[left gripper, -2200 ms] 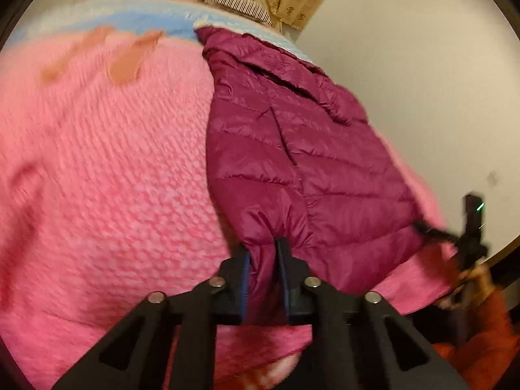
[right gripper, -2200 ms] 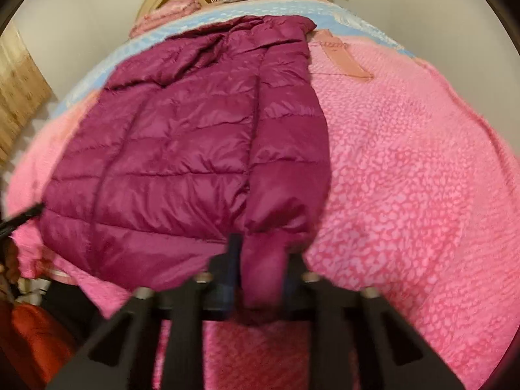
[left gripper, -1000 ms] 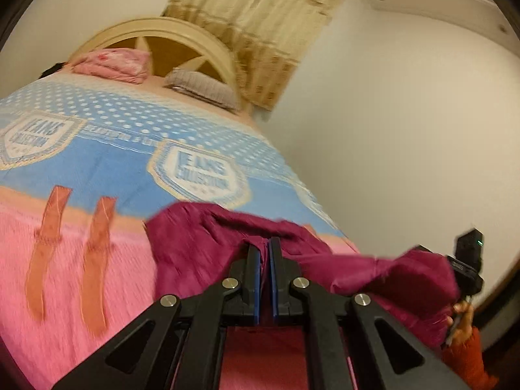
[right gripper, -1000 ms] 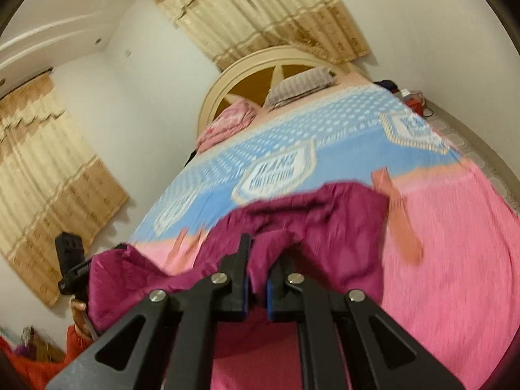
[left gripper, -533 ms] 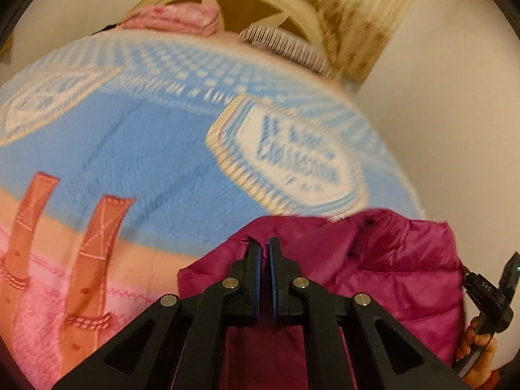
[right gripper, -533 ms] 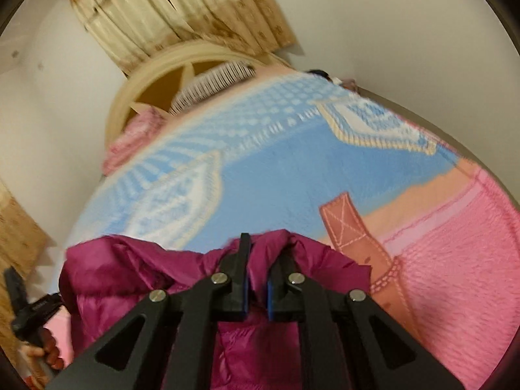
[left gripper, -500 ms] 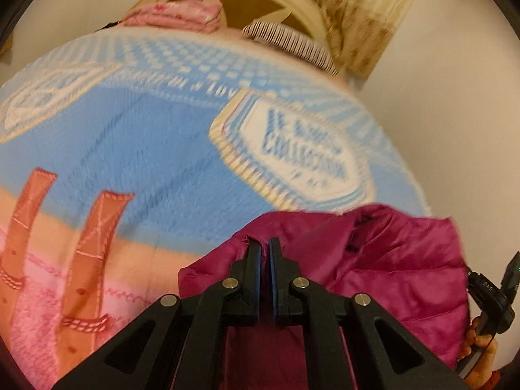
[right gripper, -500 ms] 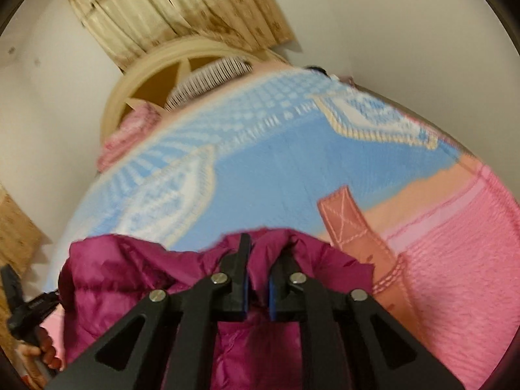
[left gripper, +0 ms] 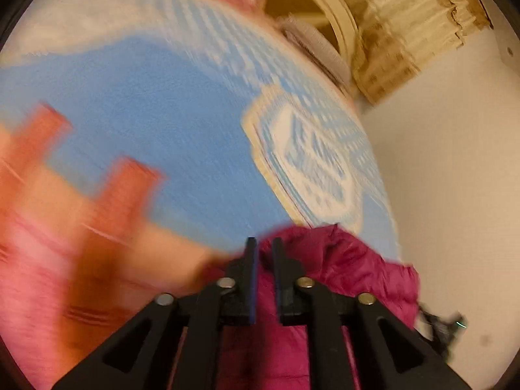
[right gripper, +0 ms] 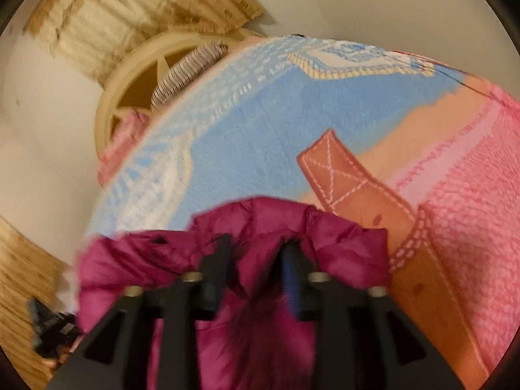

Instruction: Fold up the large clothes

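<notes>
I see a bed (right gripper: 247,149) covered by a blanket (left gripper: 156,123), blue toward the head and pink toward the near end, with white crests and brown strap patterns printed on it. A magenta puffer jacket (right gripper: 338,243) lies bunched on the blanket at the near edge. At the far end, a striped pillow (right gripper: 188,61) and a folded pink cover (right gripper: 126,130) rest against the cream headboard (right gripper: 130,74).

Magenta quilted puffer jacket (right gripper: 338,247), folded over on itself.
It lies bunched and wrinkled at 6 o'clock in both wrist views (left gripper: 351,269).
</notes>
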